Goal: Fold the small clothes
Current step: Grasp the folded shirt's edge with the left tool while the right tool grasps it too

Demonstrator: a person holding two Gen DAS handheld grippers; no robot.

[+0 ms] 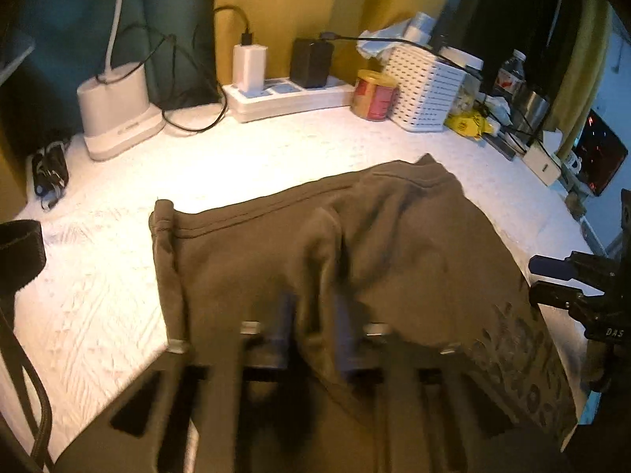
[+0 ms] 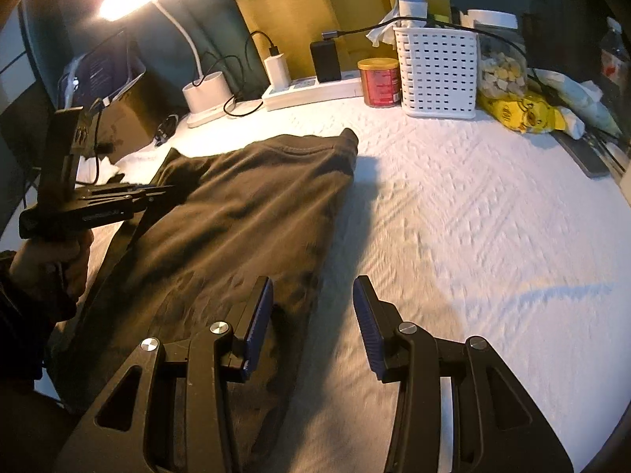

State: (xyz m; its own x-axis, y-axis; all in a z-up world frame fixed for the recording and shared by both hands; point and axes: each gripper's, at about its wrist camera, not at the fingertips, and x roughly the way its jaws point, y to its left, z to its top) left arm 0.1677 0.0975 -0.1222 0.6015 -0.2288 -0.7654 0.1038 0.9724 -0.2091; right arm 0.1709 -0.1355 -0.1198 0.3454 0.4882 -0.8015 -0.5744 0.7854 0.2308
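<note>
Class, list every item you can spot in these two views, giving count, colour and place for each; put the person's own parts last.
garment: one, dark brown, spread on the cloth
table cloth: one, white, textured
basket: one, white, at the back
tin: one, red with gold lid, left of basket
power strip: one, white, by the wall
lamp: one, white, lit, back left
left gripper: black, fabric between fingers
right gripper: black, open, at garment's edge

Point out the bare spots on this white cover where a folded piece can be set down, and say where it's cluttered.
Widest bare stretch: the white cover right of the dark garment, up to the white basket. A smaller patch lies between the garment and the lamp base. Crowded: the back edge, with power strip, tin, basket, and yellow packet.
</note>
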